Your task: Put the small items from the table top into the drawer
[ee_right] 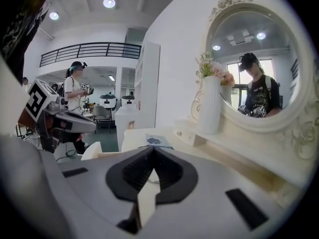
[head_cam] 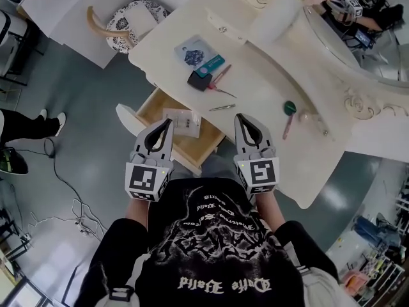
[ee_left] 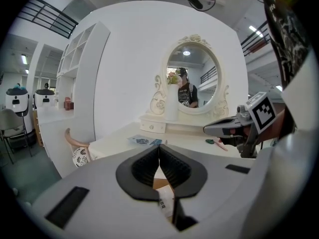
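Observation:
The white dressing table (head_cam: 268,88) carries small items: a blue card (head_cam: 193,51), a teal packet (head_cam: 211,63), a black box (head_cam: 198,80), a pink pen (head_cam: 221,75), a metal clip (head_cam: 222,107) and a green-headed brush (head_cam: 289,109). Its drawer (head_cam: 148,105) stands pulled out at the front left, with a white packet (head_cam: 183,121) inside. My left gripper (head_cam: 167,125) (ee_left: 159,152) hovers over the drawer, shut with nothing in it. My right gripper (head_cam: 243,119) (ee_right: 153,152) is at the table's front edge, just short of the clip, shut and empty.
A patterned stool (head_cam: 134,19) stands left of the table. The oval mirror (head_cam: 358,43) and a white vase of flowers (ee_right: 209,108) line the table's back. Cables (head_cam: 70,216) lie on the grey floor. Another person's legs (head_cam: 25,123) are at far left.

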